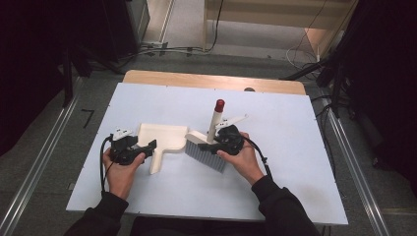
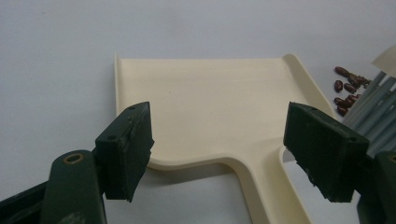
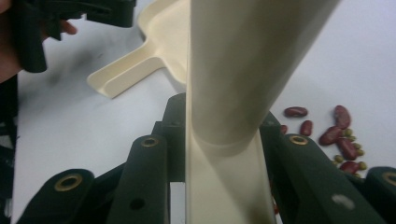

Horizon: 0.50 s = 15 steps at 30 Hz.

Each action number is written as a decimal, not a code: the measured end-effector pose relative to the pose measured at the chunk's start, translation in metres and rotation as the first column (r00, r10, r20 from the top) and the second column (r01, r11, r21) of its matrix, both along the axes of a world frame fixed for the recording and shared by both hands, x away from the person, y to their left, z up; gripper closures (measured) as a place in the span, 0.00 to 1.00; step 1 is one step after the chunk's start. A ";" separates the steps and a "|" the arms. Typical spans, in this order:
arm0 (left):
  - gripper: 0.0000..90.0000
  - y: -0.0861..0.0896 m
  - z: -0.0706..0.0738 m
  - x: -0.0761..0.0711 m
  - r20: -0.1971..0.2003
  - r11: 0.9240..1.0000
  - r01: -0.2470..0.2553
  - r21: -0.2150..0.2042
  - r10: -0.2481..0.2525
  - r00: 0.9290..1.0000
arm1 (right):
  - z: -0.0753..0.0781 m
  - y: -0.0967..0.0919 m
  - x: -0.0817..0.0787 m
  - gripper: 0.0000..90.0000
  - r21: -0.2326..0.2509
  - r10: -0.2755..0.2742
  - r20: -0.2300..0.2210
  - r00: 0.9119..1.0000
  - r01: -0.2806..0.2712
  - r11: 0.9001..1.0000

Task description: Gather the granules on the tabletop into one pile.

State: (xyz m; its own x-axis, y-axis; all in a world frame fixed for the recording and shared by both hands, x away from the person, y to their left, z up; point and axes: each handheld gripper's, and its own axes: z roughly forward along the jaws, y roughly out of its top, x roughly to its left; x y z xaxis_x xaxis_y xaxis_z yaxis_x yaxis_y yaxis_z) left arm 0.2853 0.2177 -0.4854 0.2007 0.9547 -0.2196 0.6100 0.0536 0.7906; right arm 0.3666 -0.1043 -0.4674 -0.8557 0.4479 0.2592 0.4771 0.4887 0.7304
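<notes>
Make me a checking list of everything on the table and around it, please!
Surface: pale blue-white table top on a wooden table, flat.
Job's things: cream plastic dustpan lying flat; cream hand brush with grey bristles and red-tipped handle; dark red beans with small greenish seeds, loose beside the brush.
Clutter: nothing seen.
Grippers: left gripper open, fingers either side of the dustpan's handle end, not pressing; right gripper shut on the brush.
Cables: black cable trailing from each gripper; more on the floor beyond.
Surroundings: grey floor, metal rails, dark curtains.

Cream brush (image 1: 209,142) upright beside flat cream dustpan (image 1: 160,140), beans (image 3: 338,133) near
</notes>
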 end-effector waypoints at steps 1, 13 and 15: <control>0.27 0.000 0.000 0.000 0.001 1.000 0.000 -0.001 0.000 1.000 | 0.000 -0.001 0.002 0.71 -0.003 -0.009 0.005 1.000 0.009 1.000; 0.27 0.000 -0.001 0.000 -0.002 1.000 -0.002 0.000 0.002 1.000 | 0.001 -0.023 0.018 0.71 0.035 -0.076 -0.005 0.997 0.077 0.996; 0.27 0.000 -0.001 0.000 -0.003 1.000 -0.002 -0.001 0.002 1.000 | 0.004 -0.027 0.017 0.72 0.050 -0.057 -0.008 0.998 0.057 0.997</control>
